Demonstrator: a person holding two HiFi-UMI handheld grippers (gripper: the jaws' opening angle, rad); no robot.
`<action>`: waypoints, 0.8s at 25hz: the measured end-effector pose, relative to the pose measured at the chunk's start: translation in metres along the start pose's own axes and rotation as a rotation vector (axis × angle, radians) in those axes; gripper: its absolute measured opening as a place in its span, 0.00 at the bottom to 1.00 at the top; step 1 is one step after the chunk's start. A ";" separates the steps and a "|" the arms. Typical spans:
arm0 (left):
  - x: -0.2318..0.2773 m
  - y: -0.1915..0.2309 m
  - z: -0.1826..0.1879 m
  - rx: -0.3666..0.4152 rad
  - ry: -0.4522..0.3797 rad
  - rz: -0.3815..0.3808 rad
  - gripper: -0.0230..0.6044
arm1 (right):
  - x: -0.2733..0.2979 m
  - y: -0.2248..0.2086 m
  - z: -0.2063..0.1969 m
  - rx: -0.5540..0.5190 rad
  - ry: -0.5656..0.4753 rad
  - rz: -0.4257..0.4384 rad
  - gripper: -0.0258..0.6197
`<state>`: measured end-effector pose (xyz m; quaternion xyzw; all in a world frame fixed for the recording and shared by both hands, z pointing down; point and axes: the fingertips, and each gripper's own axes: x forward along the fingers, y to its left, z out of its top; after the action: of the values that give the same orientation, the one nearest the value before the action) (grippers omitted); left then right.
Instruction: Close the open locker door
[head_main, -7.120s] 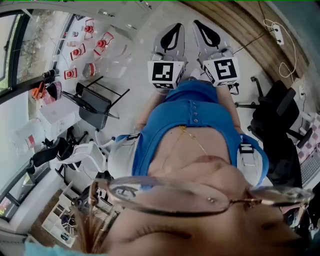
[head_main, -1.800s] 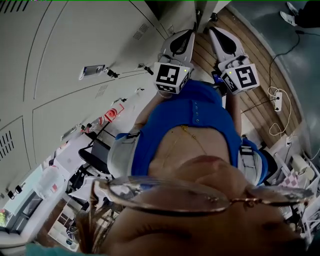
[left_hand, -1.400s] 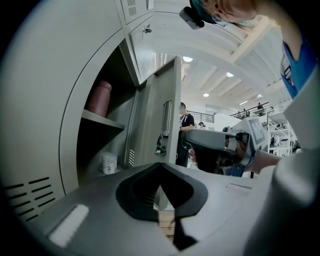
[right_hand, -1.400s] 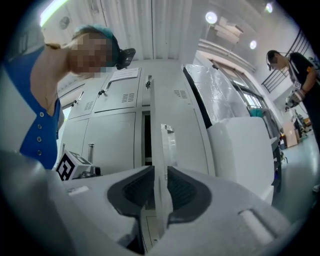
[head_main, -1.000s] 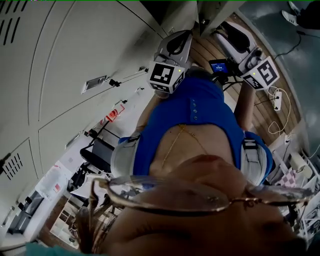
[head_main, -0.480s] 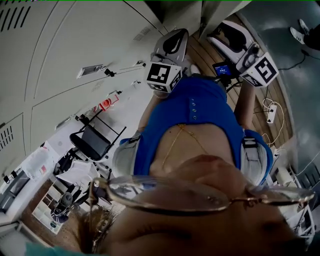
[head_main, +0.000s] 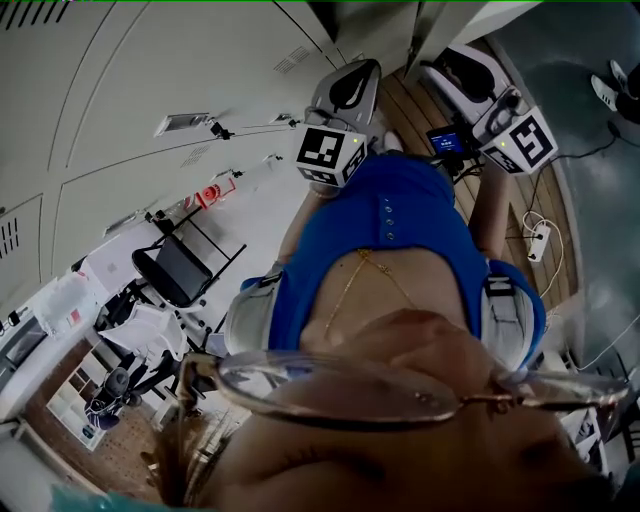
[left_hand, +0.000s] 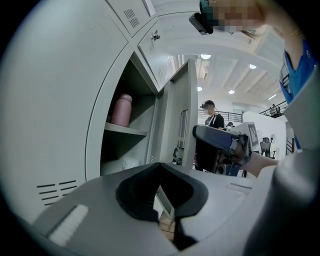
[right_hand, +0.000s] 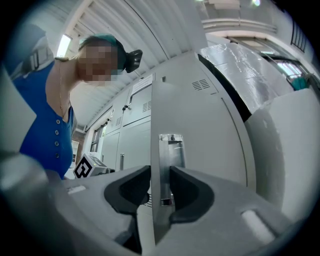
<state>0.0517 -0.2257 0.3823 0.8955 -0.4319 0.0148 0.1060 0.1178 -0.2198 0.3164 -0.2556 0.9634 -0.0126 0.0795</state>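
Note:
The open grey locker door (right_hand: 200, 130) stands edge-on in the right gripper view. Its free edge and metal handle plate (right_hand: 171, 150) sit between the jaws of my right gripper (right_hand: 160, 185). Those jaws have just been closing, and both pads now press on the door edge. From the left gripper view the door (left_hand: 175, 125) hangs open beside the compartment with a pink bottle (left_hand: 121, 110). My left gripper (left_hand: 160, 164) is shut and empty, held in front of that opening. In the head view the left gripper (head_main: 368, 68) and right gripper (head_main: 432, 70) flank the door edge (head_main: 418, 30).
Closed grey lockers (head_main: 150, 60) fill the wall to the left. A person in black (left_hand: 212, 117) stands farther back. A black chair (head_main: 180, 270) and a white power strip with cable (head_main: 535, 235) are on the floor behind me.
Since the oldest frame I have turned from the room to the lockers, and the right gripper has swung out to the door edge. Over the last second both grippers have hardly moved.

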 end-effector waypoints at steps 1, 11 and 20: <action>-0.001 0.001 -0.001 -0.001 -0.001 0.005 0.04 | 0.000 0.000 0.000 -0.001 0.000 0.002 0.23; -0.005 0.005 0.000 -0.011 -0.009 0.034 0.04 | 0.005 0.002 0.000 -0.008 0.006 0.016 0.22; -0.010 0.011 -0.004 -0.021 -0.008 0.064 0.04 | 0.016 0.004 -0.003 -0.010 0.010 0.042 0.22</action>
<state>0.0374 -0.2232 0.3872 0.8801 -0.4611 0.0103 0.1130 0.1020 -0.2242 0.3170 -0.2357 0.9690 -0.0071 0.0735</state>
